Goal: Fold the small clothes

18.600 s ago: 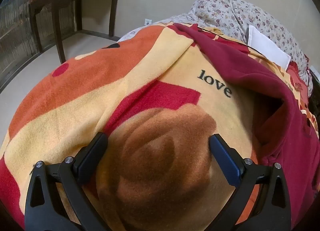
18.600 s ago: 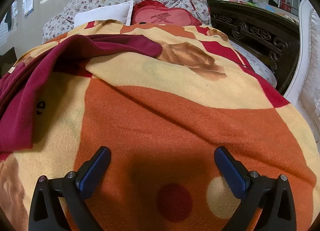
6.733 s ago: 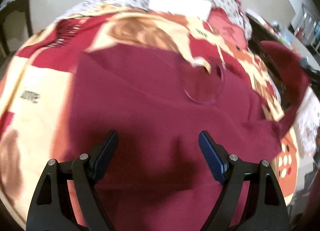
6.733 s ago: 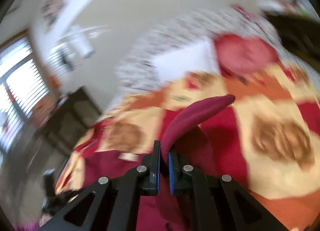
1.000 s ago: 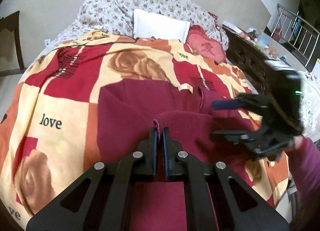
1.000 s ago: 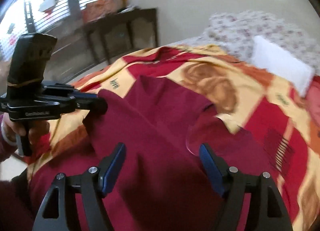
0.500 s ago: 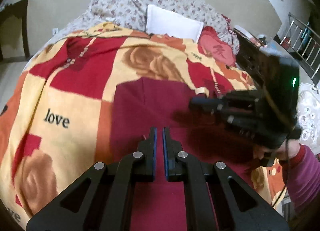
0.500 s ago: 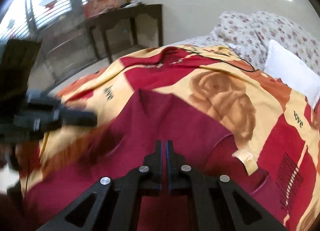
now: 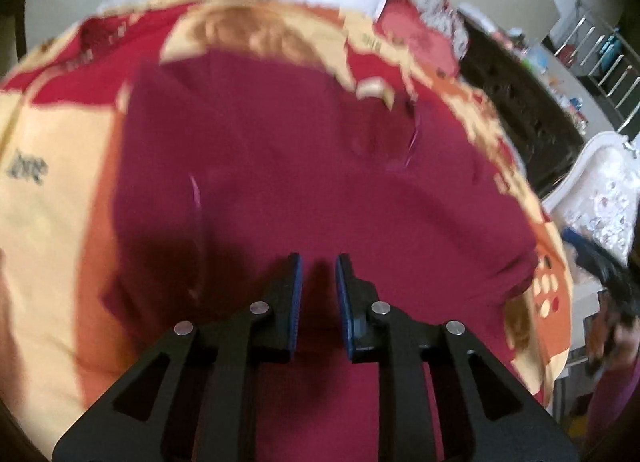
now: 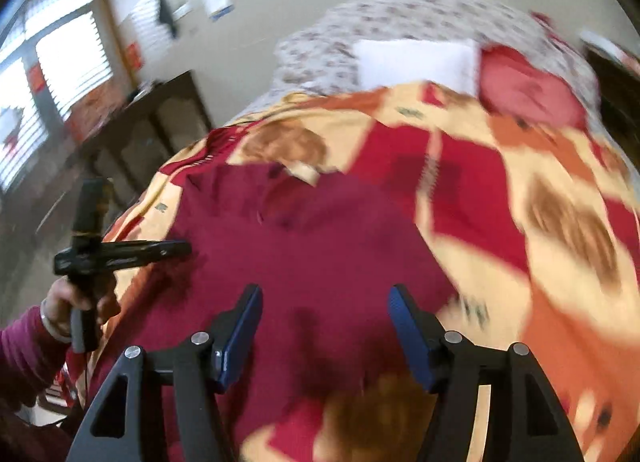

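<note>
Bedroom scene: a bed covered with a fleece blanket (image 9: pixel 52 165) in orange, cream and red blocks with brown roses, plus a white pillow (image 10: pixel 416 57) and a red cushion (image 10: pixel 528 89) up against a flowery headboard pile in the upper part of both views. Both shots are pretty motion-blurred.

The dark red garment (image 9: pixel 304 165) lies spread across the blanket and fills the middle of the left wrist view; in the right wrist view it (image 10: pixel 304 254) sits center-left, with a pale neck label near its top edge.

The left gripper (image 9: pixel 317 262) sits at bottom center just over the cloth, its blue pads only a narrow gap apart, with nothing visibly pinched between them. It also shows up at the left edge of the right wrist view (image 10: pixel 180 249), held in the person's hand (image 10: pixel 76 298) by a magenta-sleeved arm.

The right gripper (image 10: pixel 325 294) has its fingers spread wide, holding nothing, above the garment's lower right part. A dark wooden table (image 10: pixel 160 117) stands at left by the window.
</note>
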`<state>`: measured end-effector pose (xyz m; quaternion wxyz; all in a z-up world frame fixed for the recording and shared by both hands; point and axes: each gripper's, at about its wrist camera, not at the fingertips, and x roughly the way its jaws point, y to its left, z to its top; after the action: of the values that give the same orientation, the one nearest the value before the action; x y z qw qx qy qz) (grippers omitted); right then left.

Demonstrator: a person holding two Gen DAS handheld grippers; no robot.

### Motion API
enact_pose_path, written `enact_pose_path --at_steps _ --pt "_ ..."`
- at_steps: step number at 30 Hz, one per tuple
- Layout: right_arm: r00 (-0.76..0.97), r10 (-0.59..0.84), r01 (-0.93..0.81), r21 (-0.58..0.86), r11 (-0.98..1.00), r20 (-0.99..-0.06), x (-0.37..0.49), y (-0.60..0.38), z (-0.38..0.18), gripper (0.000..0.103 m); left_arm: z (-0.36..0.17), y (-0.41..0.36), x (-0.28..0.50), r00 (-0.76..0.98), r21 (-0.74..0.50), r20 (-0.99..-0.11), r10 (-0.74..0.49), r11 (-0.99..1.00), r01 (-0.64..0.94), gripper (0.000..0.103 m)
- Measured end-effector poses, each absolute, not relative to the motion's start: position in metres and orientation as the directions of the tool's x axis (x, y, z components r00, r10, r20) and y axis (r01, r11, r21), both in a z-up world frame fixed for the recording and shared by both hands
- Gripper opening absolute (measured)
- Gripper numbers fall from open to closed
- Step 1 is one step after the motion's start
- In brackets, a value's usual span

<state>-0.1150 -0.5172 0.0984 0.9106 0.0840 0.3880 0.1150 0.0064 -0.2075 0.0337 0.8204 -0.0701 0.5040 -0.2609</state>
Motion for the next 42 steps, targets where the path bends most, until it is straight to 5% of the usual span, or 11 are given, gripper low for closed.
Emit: enact_pose_path --at_steps 4,10,12,17,29,39,42 --pt "0.633 0.124 0.007 0.166 0.986 -0.764 -0.128 -0.525 0.058 0.063 0.019 -0.204 0.009 0.357 -0.434 -0.776 -0.520 0.851 0.296 0.016" --pt "0.709 0.165 0.037 0.270 0.962 -0.685 -0.135 -0.537 0.058 0.062 0.023 -0.205 0.007 0.347 -0.429 -0.790 -0.505 0.860 0.275 0.016" --pt "0.701 0.120 0.024 0.192 0.981 -0.703 -0.129 -0.523 0.057 0.050 0.024 -0.208 0.004 0.355 -0.404 -0.798 -0.488 0.869 0.286 0.016" --pt "0.704 0.012 0.078 0.095 0.992 -0.710 -0.100 -0.507 0.049 0.046 0.021 -0.210 0.004 0.374 -0.391 -0.798 -0.473 0.878 0.277 0.016" --pt "0.795 -0.040 0.300 0.334 0.894 -0.606 -0.142 -0.524 0.047 0.047 0.016 -0.208 0.006 0.365 -0.424 -0.778 -0.511 0.856 0.296 0.016" --pt "0.736 -0.071 0.419 0.371 0.829 -0.673 -0.193 -0.547 0.038 0.046 0.018 -0.202 0.006 0.350 -0.443 -0.774 -0.528 0.846 0.298 0.016" --pt "0.771 0.092 0.298 0.484 0.823 -0.630 -0.198 -0.556 0.054 0.047 0.032 -0.199 -0.004 0.366 -0.418 -0.776 -0.513 0.854 0.310 0.016"
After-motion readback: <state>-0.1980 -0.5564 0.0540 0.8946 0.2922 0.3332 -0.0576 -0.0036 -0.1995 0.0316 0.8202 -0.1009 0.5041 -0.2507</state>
